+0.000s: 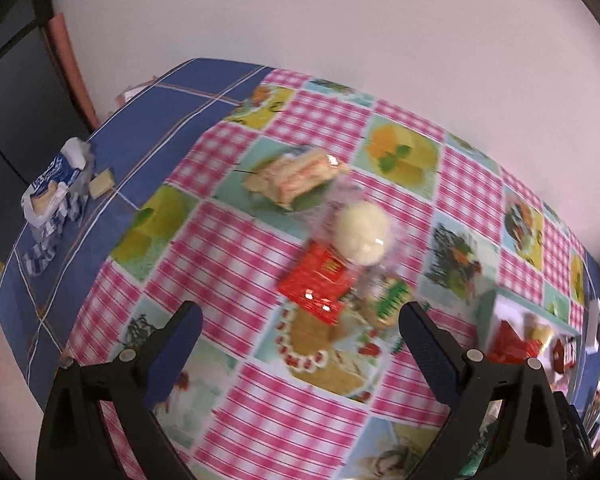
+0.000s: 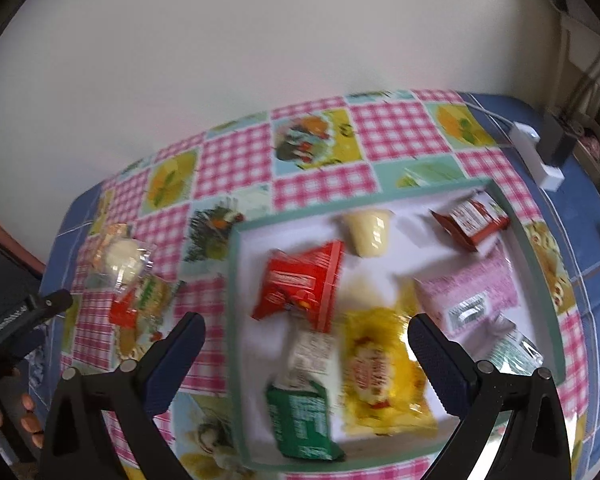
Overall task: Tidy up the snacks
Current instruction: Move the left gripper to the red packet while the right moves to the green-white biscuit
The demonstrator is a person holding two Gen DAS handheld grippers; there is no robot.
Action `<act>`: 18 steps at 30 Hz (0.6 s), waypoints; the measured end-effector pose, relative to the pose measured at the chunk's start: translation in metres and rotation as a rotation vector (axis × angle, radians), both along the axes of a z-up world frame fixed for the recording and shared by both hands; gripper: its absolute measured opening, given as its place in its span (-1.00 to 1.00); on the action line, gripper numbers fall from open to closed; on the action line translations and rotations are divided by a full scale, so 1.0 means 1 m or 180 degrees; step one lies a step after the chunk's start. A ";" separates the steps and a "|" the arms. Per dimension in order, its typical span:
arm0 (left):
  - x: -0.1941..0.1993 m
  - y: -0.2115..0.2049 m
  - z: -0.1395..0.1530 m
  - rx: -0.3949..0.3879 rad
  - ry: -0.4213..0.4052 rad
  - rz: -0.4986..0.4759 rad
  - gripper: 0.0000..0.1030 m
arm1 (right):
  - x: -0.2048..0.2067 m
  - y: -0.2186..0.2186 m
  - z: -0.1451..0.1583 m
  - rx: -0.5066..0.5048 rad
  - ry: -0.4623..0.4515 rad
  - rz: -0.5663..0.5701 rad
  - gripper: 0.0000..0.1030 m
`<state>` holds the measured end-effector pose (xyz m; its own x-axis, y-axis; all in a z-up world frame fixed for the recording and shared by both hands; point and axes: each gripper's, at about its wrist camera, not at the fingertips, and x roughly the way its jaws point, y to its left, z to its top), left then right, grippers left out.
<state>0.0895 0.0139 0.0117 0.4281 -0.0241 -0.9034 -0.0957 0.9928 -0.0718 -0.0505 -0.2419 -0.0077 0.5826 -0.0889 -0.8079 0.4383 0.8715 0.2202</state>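
Left tongs (image 1: 300,320) spread, empty, above worktop (image 1: 260,412). Just beyond: red packet (image 1: 316,280), round white snack (image 1: 362,236), then wrapped sandwich (image 1: 296,178). Right tongs (image 2: 306,334) spread, empty, over tray (image 2: 234,320) holding yellow bag (image 2: 380,364), green packet (image 2: 300,420), red bag (image 2: 300,284), cup (image 2: 370,232).

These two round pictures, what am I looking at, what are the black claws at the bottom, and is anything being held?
Each picture comes from a camera on a hand-held gripper, looking out along its two fingers. The claws are those fingers. The left gripper hangs open above loose snacks on the checked tablecloth: a red packet and a wrapped white bun. The right gripper is open over a shallow tray holding a yellow packet, a green packet and others. Nothing is held.
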 end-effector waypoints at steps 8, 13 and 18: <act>0.022 0.023 -0.008 -0.0246 -0.0091 0.0062 0.92 | 0.033 0.037 0.002 0.0029 -0.0040 0.0321 0.87; 0.035 0.034 -0.018 -0.0341 -0.0129 0.0086 1.00 | 0.058 0.059 -0.010 0.0133 0.0071 0.0451 0.77; 0.049 0.038 -0.033 -0.0375 -0.0041 0.0040 1.00 | 0.088 0.082 -0.028 0.0179 0.0265 0.0583 0.68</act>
